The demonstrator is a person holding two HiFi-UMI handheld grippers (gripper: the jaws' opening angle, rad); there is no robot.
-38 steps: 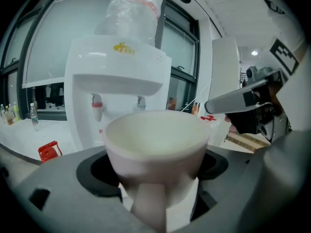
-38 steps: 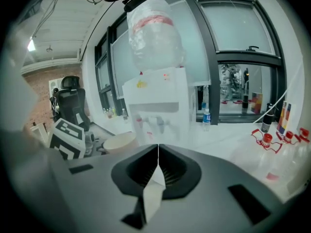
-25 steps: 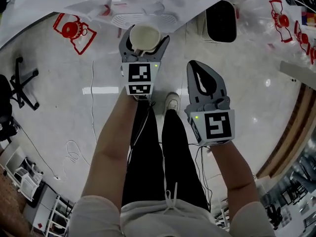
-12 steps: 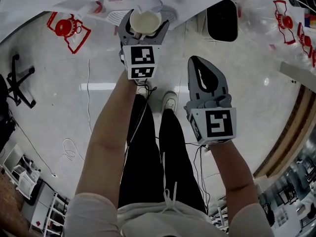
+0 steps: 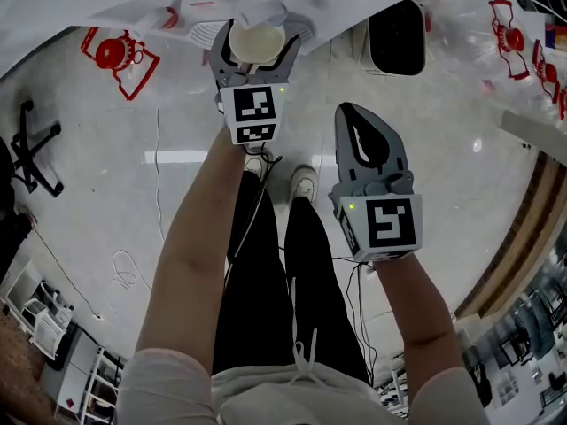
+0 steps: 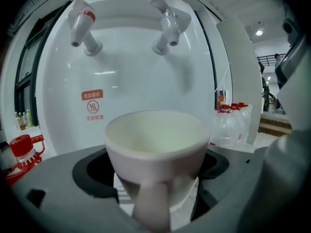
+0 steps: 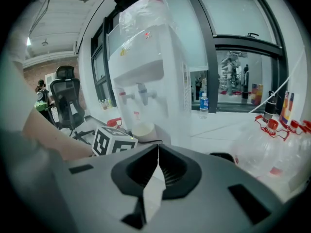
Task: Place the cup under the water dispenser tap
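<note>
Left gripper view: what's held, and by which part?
A white cup, clamped by its body between the left tongs, handle facing the camera. Right tongs are shut, empty.

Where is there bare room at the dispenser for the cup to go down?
Below the red-capped tap and the grey tap, the dispenser's recess shows bare, with only a red label on its back wall. Its floor is hidden behind the cup in the left gripper. To its right it is crowded with bottles.
</note>
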